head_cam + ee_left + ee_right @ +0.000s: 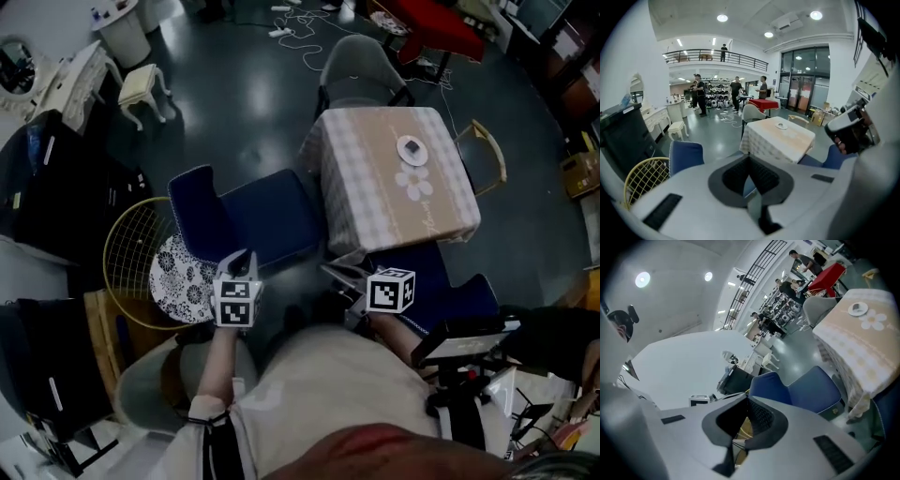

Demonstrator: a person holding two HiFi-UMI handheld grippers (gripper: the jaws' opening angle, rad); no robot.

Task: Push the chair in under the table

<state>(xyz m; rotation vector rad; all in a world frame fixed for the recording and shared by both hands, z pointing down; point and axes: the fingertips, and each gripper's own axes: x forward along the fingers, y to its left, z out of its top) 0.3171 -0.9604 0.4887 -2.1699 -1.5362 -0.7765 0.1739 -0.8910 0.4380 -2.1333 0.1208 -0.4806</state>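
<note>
A dark blue padded chair (253,220) stands on the floor left of a small table (356,187) with a checked beige cloth, its backrest (195,211) turned away from the table. A second blue chair (441,295) sits at the table's near side. My left gripper (242,259) hovers shut and empty just short of the first chair's seat. My right gripper (340,276) is shut and empty by the table's near left corner. In the left gripper view the table (764,145) lies ahead past the gripper (751,161). The right gripper view shows its gripper (747,418) before the blue chair (801,390).
A yellow wire chair (127,253) with a floral cushion stands at my left. A grey chair (361,61) is at the table's far side and a gold-framed chair (487,155) at its right. A white dish (411,148) lies on the table. People (736,91) stand far back.
</note>
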